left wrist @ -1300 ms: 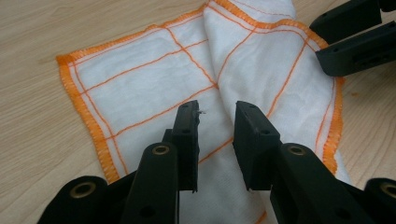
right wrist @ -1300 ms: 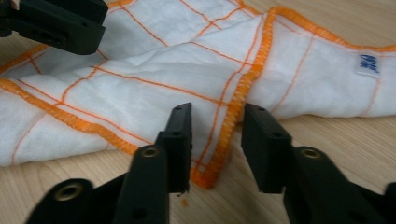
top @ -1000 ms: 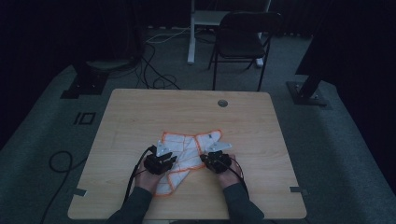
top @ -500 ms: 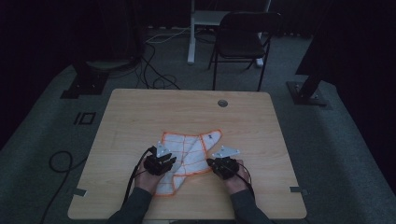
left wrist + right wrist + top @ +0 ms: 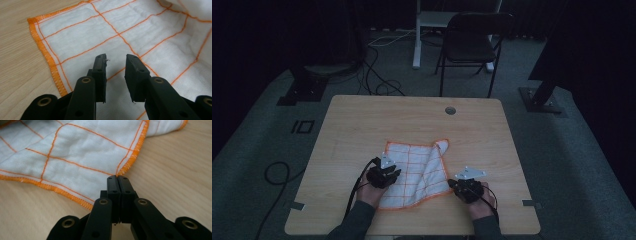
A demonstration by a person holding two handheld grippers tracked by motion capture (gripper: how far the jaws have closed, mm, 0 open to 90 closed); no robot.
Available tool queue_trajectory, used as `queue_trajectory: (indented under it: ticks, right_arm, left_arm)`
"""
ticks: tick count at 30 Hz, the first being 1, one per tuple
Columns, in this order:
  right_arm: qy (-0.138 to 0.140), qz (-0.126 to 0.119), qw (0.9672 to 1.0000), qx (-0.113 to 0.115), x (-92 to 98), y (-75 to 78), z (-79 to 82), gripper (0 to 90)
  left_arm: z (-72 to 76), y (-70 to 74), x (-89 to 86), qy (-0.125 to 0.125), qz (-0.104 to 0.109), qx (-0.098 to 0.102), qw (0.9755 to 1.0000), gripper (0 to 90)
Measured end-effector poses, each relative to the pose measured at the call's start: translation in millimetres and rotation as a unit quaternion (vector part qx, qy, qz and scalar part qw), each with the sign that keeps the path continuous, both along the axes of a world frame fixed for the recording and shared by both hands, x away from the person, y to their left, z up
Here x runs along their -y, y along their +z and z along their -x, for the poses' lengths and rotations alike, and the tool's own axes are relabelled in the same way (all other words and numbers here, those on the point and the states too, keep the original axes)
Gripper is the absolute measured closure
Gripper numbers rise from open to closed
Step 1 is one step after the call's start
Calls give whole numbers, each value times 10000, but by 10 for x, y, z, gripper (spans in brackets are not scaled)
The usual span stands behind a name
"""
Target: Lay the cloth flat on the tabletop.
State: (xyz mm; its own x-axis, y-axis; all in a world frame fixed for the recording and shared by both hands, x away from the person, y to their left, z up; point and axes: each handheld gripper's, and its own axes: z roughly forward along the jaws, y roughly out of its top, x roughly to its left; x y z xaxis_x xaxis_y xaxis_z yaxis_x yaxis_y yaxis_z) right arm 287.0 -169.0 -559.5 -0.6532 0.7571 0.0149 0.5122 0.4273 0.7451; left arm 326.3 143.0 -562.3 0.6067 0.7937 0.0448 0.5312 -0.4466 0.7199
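Your right gripper point(image 5: 117, 178), jaws pressed together, pinches the white orange-gridded cloth point(image 5: 419, 172) at its corner; cloth spreads toward 10 o'clock. Left gripper point(image 5: 115, 60) gapes, empty, over cloth.

**2 grippers low at the near edge**

Both forearms enter from the bottom of the high view. The left gripper point(image 5: 384, 175) sits left of centre, its 2 black jaws parted with a clear gap between them in the left gripper view point(image 5: 116, 72). The right gripper point(image 5: 468, 187) sits well apart from it; in the right gripper view point(image 5: 117, 182) its 2 jaws are pressed together, pinching the cloth's corner point(image 5: 119, 173).
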Motion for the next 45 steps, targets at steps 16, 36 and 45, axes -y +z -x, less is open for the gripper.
queue_trajectory:
  ticks: [16, 36, 45]
  right_arm:
    - [-57, -121, 9998, 164, 167, 75, 173, 772]
    - [-193, 348, 9992, 100, -180, -144, -326, 765]
    - [-299, 338, 9990, 17, -105, -140, -258, 772]
  left_arm:
    - [-3, 2, -14, 25, 19, 26, 10000, 715]
    - [-27, -62, -38, 47, -5, -86, 10000, 713]
    - [-17, -83, -86, 42, 89, -70, 9999, 715]
